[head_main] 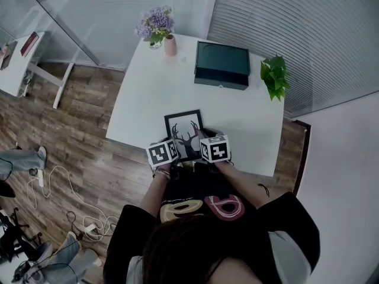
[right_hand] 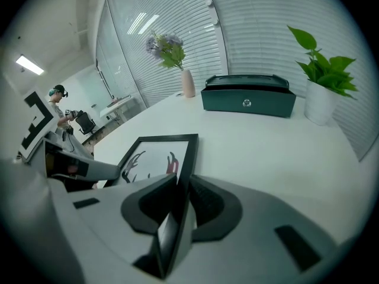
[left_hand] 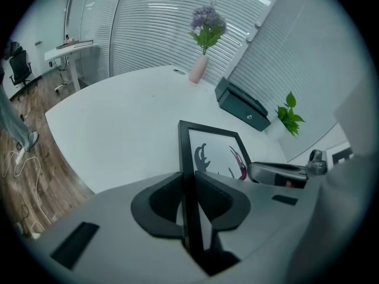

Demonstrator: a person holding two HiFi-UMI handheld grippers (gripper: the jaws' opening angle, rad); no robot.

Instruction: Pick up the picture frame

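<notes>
One white table. One dark green box at its far side. One picture frame, black rim, deer antler print. One leafy potted plant at the far right corner. One pink vase with purple flowers at the far left. Two grippers, each with a marker cube.

The frame sits at the near edge of the table, right in front of the person, between the two grippers. The left gripper is clamped on the frame's left rim, pads on both faces. The right gripper is clamped on the right rim in the same way. Can't tell if the frame is off the table.

The tabletop is plain white and matte. The floor is dark wood planks, with white cables on it at left. Slatted blinds and glass panels stand behind the table. A second white desk stands far left.
</notes>
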